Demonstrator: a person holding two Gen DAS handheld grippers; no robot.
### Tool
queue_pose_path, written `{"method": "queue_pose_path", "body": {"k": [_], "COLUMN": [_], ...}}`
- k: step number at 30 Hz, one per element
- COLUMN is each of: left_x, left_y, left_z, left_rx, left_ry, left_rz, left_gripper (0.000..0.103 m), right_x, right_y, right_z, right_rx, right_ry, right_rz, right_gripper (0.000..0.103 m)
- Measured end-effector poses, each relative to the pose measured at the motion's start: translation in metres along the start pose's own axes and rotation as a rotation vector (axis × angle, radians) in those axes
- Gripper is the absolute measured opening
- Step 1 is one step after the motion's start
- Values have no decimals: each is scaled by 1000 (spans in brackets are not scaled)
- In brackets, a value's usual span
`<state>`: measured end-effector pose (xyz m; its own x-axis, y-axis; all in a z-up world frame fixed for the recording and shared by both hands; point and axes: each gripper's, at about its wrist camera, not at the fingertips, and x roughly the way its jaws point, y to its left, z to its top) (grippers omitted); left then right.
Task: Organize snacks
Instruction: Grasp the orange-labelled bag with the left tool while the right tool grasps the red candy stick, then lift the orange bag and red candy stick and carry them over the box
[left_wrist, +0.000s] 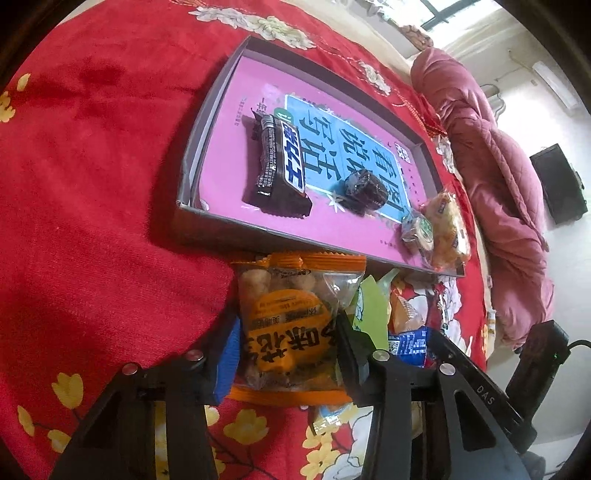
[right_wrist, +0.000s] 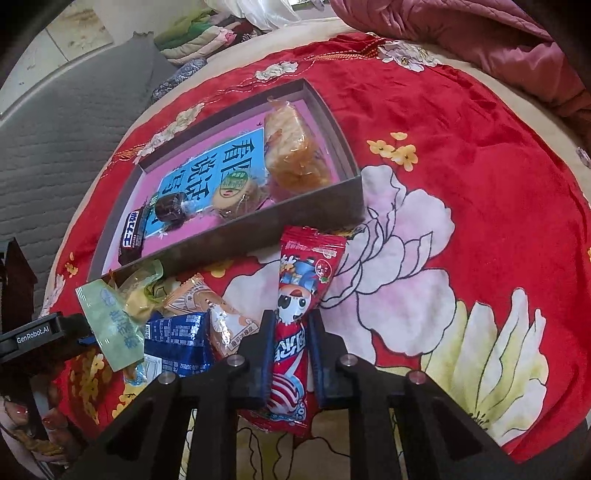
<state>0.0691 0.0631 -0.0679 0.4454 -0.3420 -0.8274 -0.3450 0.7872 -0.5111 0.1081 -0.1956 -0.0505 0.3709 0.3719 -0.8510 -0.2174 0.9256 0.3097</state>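
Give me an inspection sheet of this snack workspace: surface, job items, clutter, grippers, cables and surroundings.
Surface: red floral cloth.
Job's things: grey box holds a chocolate bar, dark candy, round biscuit and bread pack; loose packets lie in front of it.
Clutter: nothing seen.
Grippers: left gripper straddles an orange snack bag; right gripper is shut on a red packet.
Cables: one at a black device.
Surroundings: pink quilt, folded laundry.
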Motion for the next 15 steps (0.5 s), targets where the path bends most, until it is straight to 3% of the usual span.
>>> {"method": "queue_pose_path", "body": {"k": [15], "left_x": [-30], "left_y": [5], "left_z": [-3], "left_rx": [9], "left_ry": [-50], "left_rz": [53], "left_gripper": [47], "right_x": [-12], "right_y": [4], "right_z": [1], "right_rx": [-20], "right_ry": [-42], "right_rz": [39], "right_gripper": [16]}}
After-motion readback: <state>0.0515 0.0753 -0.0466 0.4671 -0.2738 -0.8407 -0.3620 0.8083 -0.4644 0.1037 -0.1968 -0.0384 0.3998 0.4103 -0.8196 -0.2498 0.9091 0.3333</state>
